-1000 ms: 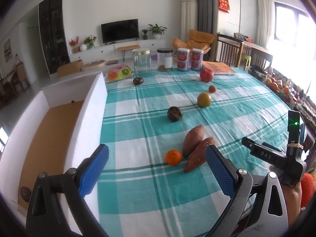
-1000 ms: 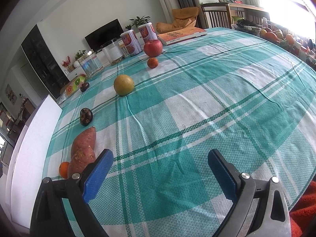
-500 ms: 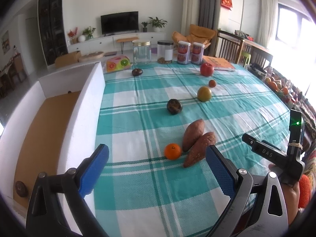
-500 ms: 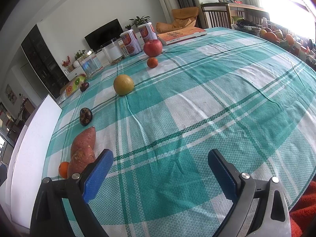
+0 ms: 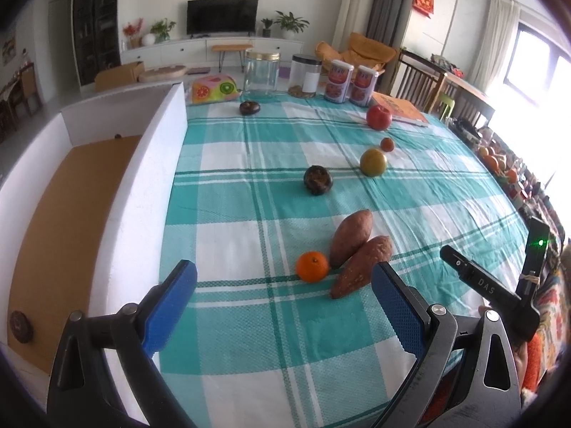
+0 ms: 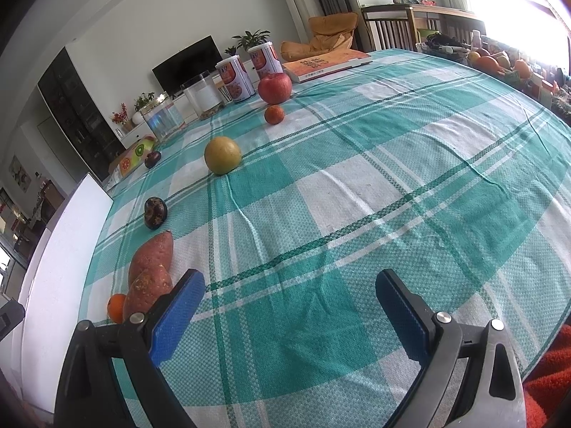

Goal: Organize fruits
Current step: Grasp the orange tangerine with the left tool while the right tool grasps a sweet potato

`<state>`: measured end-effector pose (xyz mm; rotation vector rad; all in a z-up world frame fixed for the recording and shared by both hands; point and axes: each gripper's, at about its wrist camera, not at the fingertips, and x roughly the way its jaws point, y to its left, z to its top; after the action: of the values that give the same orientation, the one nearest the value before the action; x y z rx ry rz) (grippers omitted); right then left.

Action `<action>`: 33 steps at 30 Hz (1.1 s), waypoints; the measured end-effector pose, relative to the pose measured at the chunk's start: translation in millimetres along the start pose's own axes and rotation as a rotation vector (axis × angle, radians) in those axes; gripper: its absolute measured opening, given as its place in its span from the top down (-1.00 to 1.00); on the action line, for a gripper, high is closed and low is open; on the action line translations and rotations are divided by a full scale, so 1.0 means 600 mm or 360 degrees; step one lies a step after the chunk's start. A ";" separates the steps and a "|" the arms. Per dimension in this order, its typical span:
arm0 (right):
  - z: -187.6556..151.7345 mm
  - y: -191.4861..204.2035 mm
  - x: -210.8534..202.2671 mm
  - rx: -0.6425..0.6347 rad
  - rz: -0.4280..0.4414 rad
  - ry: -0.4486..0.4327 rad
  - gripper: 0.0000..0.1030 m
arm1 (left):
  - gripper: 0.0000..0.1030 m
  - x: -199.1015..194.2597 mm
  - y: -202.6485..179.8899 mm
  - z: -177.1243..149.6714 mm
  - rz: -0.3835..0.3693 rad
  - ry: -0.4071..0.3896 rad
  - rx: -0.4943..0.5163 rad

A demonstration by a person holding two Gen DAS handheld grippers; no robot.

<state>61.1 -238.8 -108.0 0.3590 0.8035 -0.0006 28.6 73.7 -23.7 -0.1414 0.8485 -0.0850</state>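
Note:
Fruit lies in a loose line on a teal checked tablecloth [image 5: 249, 214]. Nearest is a small orange [image 5: 312, 266] beside two sweet potatoes [image 5: 351, 239], then a dark round fruit [image 5: 318, 179], a yellow-green fruit [image 5: 373, 162], a tiny red-orange fruit [image 5: 387, 144] and a red apple [image 5: 378, 117]. Another dark fruit [image 5: 249, 107] sits far back. My left gripper [image 5: 283, 297] is open just short of the orange. My right gripper [image 6: 289, 306] is open over bare cloth, the sweet potatoes [image 6: 151, 267] to its left. A white box [image 5: 117, 192] with a brown floor stands left, holding one dark fruit [image 5: 20, 324].
Two glass jars [image 5: 261, 73], two printed cans [image 5: 351, 83], a fruit-print box [image 5: 213, 89] and an orange book [image 5: 399, 108] line the far table edge. The right gripper's handle [image 5: 499, 289], held by a hand, shows at the right of the left wrist view. Chairs stand beyond.
The left gripper has risen and tilted slightly, so the fruit line sits a little higher in its view. The right gripper has barely moved. No fruit has moved.

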 end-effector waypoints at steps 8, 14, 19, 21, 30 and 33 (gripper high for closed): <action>-0.001 0.001 0.005 0.0002 -0.0007 0.0013 -0.87 | -0.92 0.017 0.025 0.001 -0.0082 0.0119 -0.0058; -0.002 0.000 0.007 0.0005 -0.0016 0.0019 -0.87 | -0.90 0.087 -0.006 -0.015 0.0015 0.0219 0.0100; -0.002 -0.001 0.006 0.0008 -0.0017 0.0009 -0.87 | -0.77 0.138 -0.015 -0.014 -0.0003 0.0258 0.0139; -0.002 -0.002 0.007 0.0013 -0.0018 0.0014 -0.87 | -0.63 0.156 -0.018 -0.014 -0.0031 0.0278 0.0149; -0.002 -0.002 0.010 0.0012 -0.0023 0.0025 -0.87 | -0.27 0.197 -0.049 -0.031 -0.0069 0.0273 0.0309; -0.003 -0.002 0.010 0.0011 -0.0027 0.0024 -0.87 | 0.34 0.194 -0.050 -0.030 -0.0127 0.0256 0.0322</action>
<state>63.6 -238.4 -113.9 0.3588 0.8219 -0.0165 91.1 27.3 -117.2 0.0224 0.9890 -0.2587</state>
